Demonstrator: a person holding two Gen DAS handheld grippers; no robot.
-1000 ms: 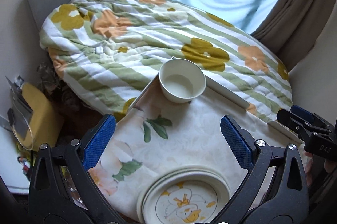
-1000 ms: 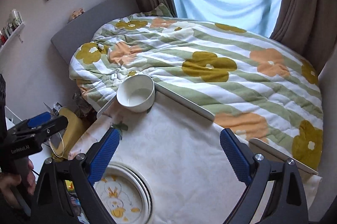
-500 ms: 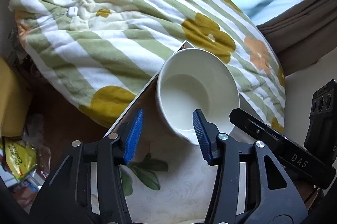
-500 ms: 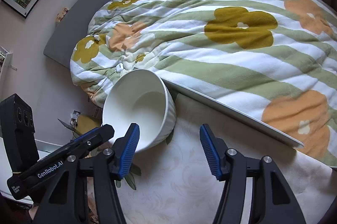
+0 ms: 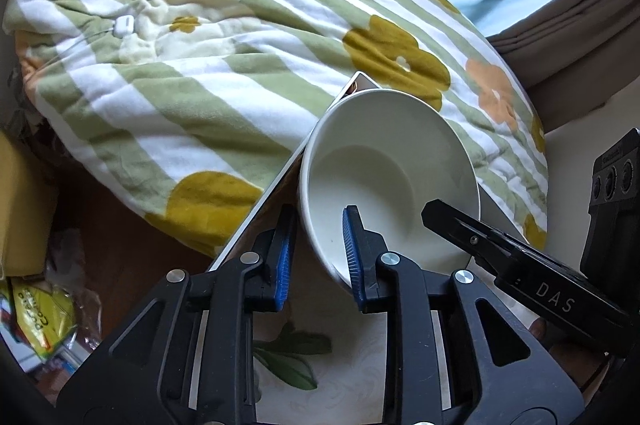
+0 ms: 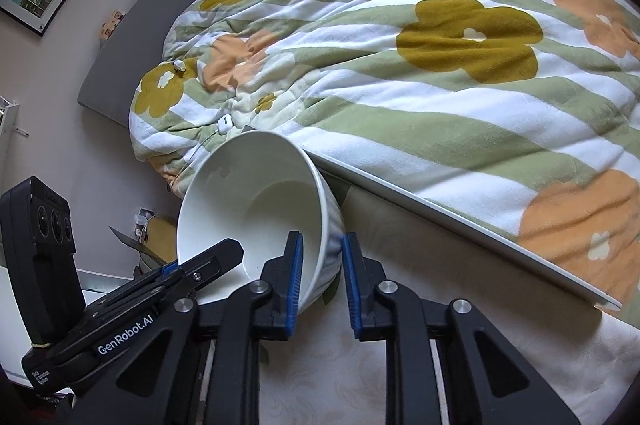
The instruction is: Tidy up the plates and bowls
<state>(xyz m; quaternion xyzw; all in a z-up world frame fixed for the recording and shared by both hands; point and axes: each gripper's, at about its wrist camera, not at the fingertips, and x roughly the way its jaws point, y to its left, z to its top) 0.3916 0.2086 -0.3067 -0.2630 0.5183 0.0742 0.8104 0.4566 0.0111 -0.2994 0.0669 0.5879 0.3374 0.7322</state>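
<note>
White bowl (image 5: 384,177) clamped at rim by both tools.

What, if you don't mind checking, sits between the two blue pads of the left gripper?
The near rim and wall of the white bowl: in the left wrist view the left gripper has one pad outside and one inside, its jaws having just closed on it.

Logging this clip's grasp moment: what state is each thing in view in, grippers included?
White bowl: empty, tilted, rim pinched by both grippers.
Left gripper: jaws just closed on the bowl's wall.
Right gripper: jaws just closed on the bowl's wall.
Floral duvet: rumpled on the bed.
</note>
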